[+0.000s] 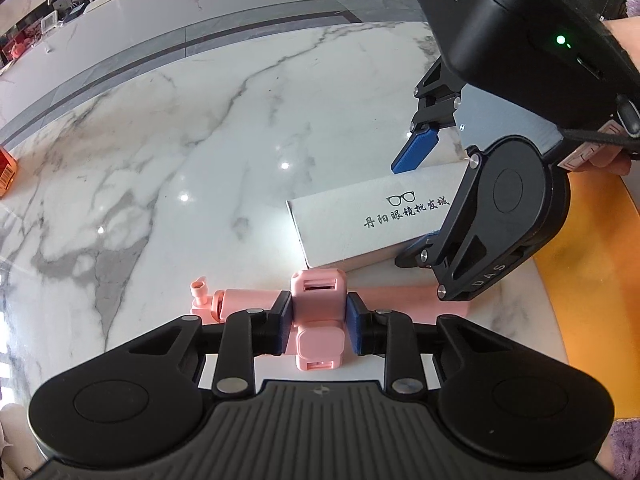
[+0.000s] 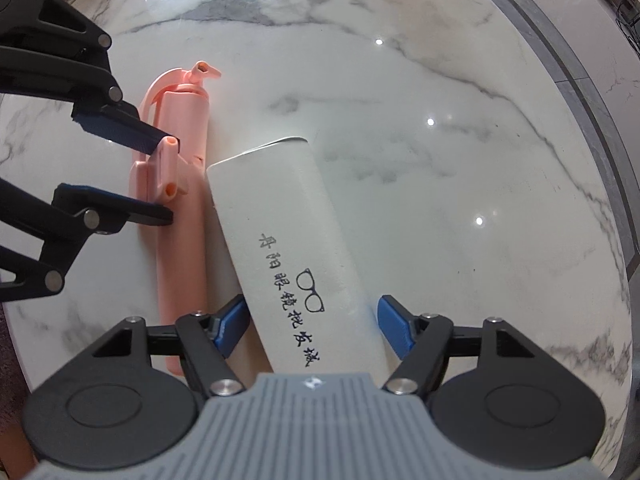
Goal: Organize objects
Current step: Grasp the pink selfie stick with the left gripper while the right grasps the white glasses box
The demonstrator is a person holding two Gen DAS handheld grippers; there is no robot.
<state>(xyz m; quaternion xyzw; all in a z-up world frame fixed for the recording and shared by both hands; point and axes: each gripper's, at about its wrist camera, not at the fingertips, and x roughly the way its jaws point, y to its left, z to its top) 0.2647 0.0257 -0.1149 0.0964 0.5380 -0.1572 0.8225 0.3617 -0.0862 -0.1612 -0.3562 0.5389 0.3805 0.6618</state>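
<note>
A pink selfie stick [image 1: 240, 300] lies on the marble table; it also shows in the right wrist view [image 2: 182, 216]. My left gripper [image 1: 319, 322] is shut on its pink phone clamp [image 1: 319, 300]. A white glasses box [image 1: 372, 220] with black lettering lies beside the stick, touching it. In the right wrist view the box [image 2: 288, 232] runs between the blue pads of my right gripper [image 2: 312, 326], which is open around its near end. The pads stand a little off the box sides. The left gripper [image 2: 162, 176] appears at the left of that view.
The round marble table [image 1: 180, 140] has a grey rim [image 2: 580, 92]. An orange box [image 1: 6, 172] sits at the far left edge. An orange surface [image 1: 592, 264] lies to the right of the table. A hand in a purple sleeve [image 1: 624, 32] holds the right gripper.
</note>
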